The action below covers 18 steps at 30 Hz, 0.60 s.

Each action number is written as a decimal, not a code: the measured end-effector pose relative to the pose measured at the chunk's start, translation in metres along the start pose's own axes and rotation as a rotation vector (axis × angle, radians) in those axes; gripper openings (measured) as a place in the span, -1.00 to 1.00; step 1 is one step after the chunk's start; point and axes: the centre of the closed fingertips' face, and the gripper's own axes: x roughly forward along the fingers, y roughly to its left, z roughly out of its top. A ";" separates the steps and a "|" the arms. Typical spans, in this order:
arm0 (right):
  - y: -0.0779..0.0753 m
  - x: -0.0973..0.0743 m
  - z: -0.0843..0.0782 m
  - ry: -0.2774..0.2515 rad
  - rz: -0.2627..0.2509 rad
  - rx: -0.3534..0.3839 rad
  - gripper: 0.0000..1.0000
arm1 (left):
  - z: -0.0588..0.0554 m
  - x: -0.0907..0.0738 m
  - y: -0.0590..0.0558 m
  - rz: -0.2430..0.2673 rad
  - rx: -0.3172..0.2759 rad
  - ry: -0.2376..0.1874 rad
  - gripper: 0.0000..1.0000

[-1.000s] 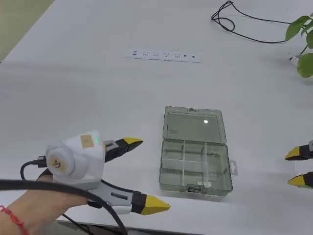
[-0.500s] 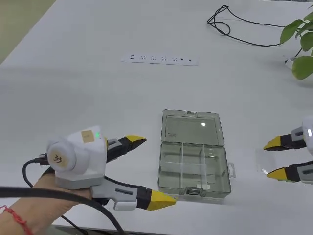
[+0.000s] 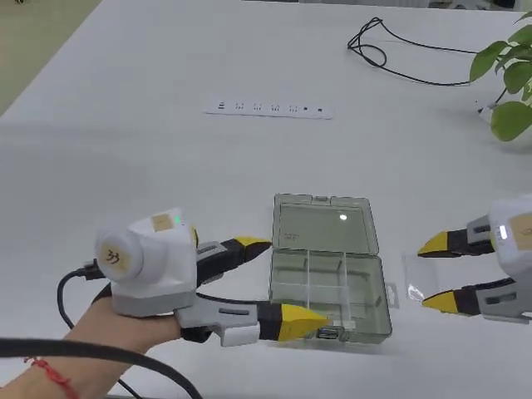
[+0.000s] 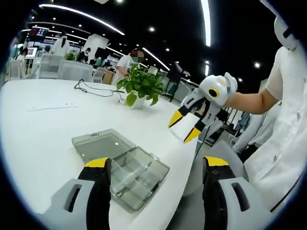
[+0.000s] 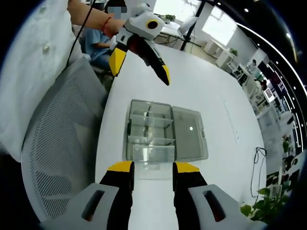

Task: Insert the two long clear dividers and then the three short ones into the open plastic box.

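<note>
Count: one box, open, lid laid flat behind the base, near the front edge of the white table. Clear walls cross inside the base, dividing it into cells; the number of fitted pieces can't be told. One loose clear divider lies on the table just right of the box. Two grippers. Left gripper, carried in a hand, has its jaws spread wide with nothing between them; in the head view the near tip overlaps the box's front left corner. Right gripper has its jaws parted, one to each side of the loose divider. The right gripper view shows the divider just ahead of the tips, and no grip on it can be seen. Also one power strip, one cable and one plant, all far back. Against half a second ago, the left gripper has moved right, up to the box. The right gripper has come further in from the right edge and now stands near the box. The box itself is unmoved.
</note>
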 end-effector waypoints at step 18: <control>0.006 -0.001 0.044 -0.064 -0.029 -0.005 -0.35 | 0.007 0.031 -0.023 -0.076 -0.312 -0.029 -0.17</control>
